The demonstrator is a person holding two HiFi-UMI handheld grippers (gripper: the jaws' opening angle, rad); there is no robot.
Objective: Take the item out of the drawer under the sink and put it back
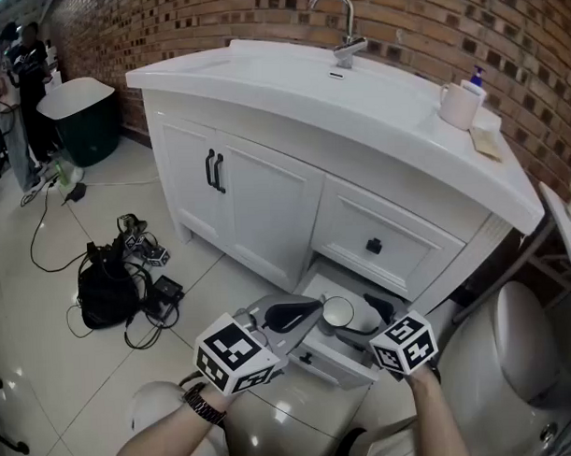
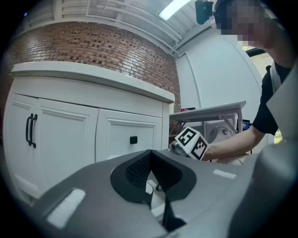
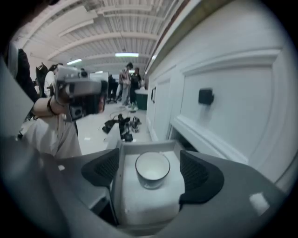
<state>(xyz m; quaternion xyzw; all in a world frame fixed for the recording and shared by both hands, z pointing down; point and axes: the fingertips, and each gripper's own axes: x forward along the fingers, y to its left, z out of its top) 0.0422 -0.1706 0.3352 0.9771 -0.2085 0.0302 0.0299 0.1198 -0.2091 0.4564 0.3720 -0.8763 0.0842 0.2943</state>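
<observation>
Gleaming white, the round cup (image 3: 152, 169) stands upright.

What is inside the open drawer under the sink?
One small white cup stands upright on the white floor of the drawer; it looks empty. The part of the drawer beneath the cabinet is covered, so anything there cannot be seen.
</observation>
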